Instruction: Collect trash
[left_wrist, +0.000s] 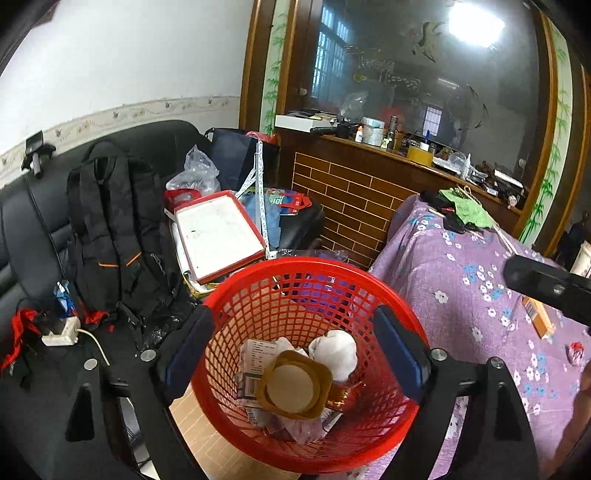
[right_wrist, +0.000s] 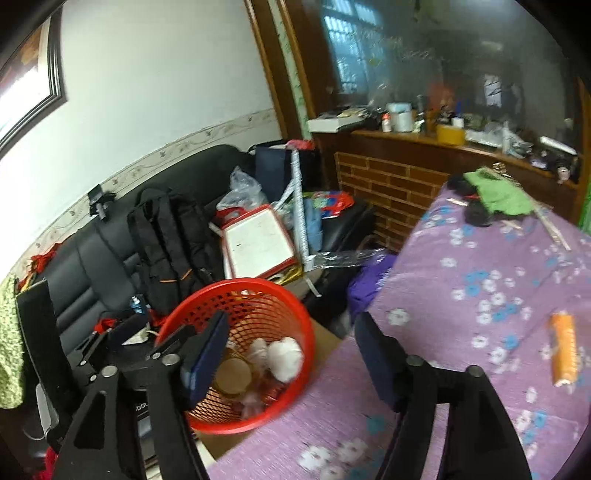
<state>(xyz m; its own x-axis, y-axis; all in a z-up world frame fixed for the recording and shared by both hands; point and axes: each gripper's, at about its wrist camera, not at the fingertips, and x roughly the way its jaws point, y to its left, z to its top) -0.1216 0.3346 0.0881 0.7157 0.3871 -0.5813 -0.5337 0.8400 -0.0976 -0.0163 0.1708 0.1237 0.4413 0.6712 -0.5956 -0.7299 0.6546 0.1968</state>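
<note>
A red mesh basket (left_wrist: 369, 280) stands on the floor beside the purple flowered table (left_wrist: 461, 295). It holds a gold cup lid (left_wrist: 293, 384), a crumpled white tissue (left_wrist: 334, 350), a printed packet and wrappers. My left gripper (left_wrist: 295, 350) is open and empty right above the basket, one finger on each side. My right gripper (right_wrist: 291, 354) is open and empty, between the basket (right_wrist: 280, 291) and the table edge (right_wrist: 424, 288). An orange packet (right_wrist: 563, 347) lies on the table to its right; it also shows in the left wrist view (left_wrist: 537, 317), next to a small red wrapper (left_wrist: 575, 350).
A black sofa (left_wrist: 33, 229) at left holds a black backpack (left_wrist: 110, 236), a red-framed white board (left_wrist: 218, 236), bags and a power strip (left_wrist: 61, 332). Green cloth (left_wrist: 469, 210) and sticks lie at the table's far end. A brick-fronted cluttered counter (left_wrist: 362, 192) stands behind.
</note>
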